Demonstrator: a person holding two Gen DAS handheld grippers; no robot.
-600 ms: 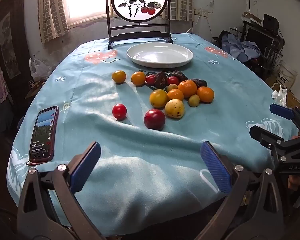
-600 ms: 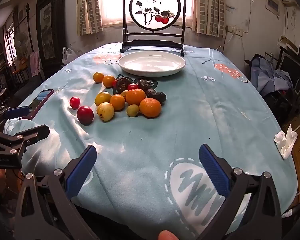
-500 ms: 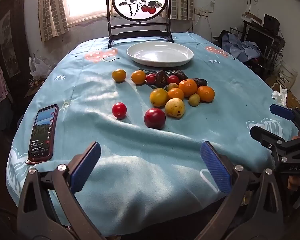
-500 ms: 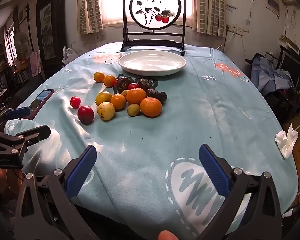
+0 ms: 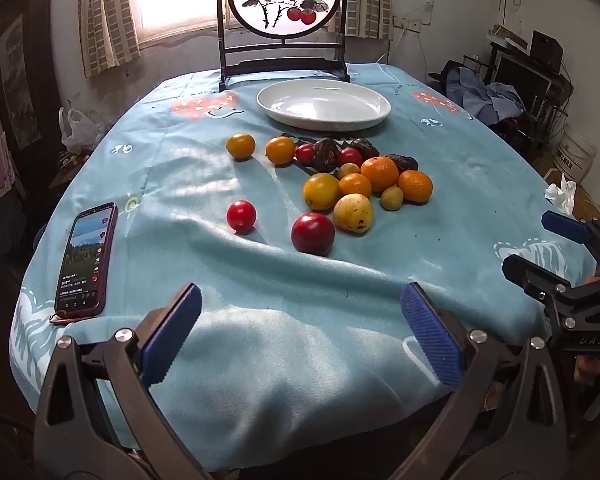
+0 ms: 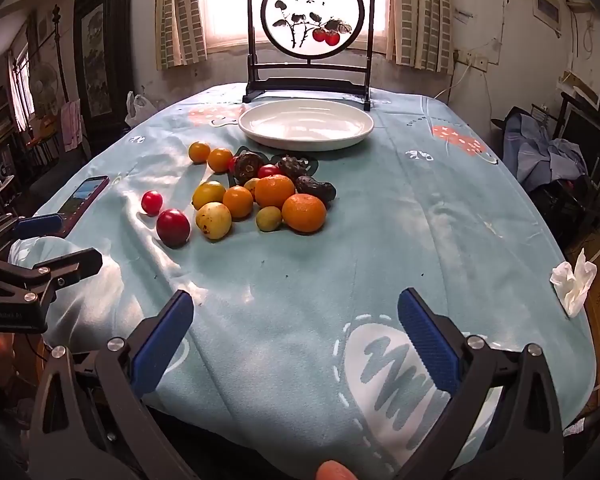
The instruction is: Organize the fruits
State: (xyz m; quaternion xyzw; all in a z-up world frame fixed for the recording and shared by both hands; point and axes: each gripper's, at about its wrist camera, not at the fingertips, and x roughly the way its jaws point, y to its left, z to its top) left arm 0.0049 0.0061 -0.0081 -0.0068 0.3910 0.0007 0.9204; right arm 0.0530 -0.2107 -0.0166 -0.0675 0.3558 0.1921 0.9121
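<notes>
Several fruits lie loose on the blue tablecloth: oranges (image 5: 380, 173) (image 6: 304, 213), a big red fruit (image 5: 313, 233) (image 6: 173, 227), a small red tomato (image 5: 241, 216) (image 6: 152, 202), a yellow spotted fruit (image 5: 353, 213) (image 6: 213, 220) and dark wrinkled ones (image 5: 326, 154). Behind them stands an empty white plate (image 5: 374, 118) (image 6: 256, 134). My left gripper (image 5: 300, 330) hovers open over the near table edge, nothing between its blue pads. Likewise my right gripper (image 6: 296, 340) is open and empty, well short of the fruit.
A phone (image 5: 85, 260) (image 6: 85, 196) with a lit screen lies at the table's left edge. A framed round painting on a stand (image 5: 283, 0) (image 6: 312, 20) sits behind the plate. A crumpled tissue (image 6: 574, 282) lies on the right. Furniture and clothes crowd the room's right side.
</notes>
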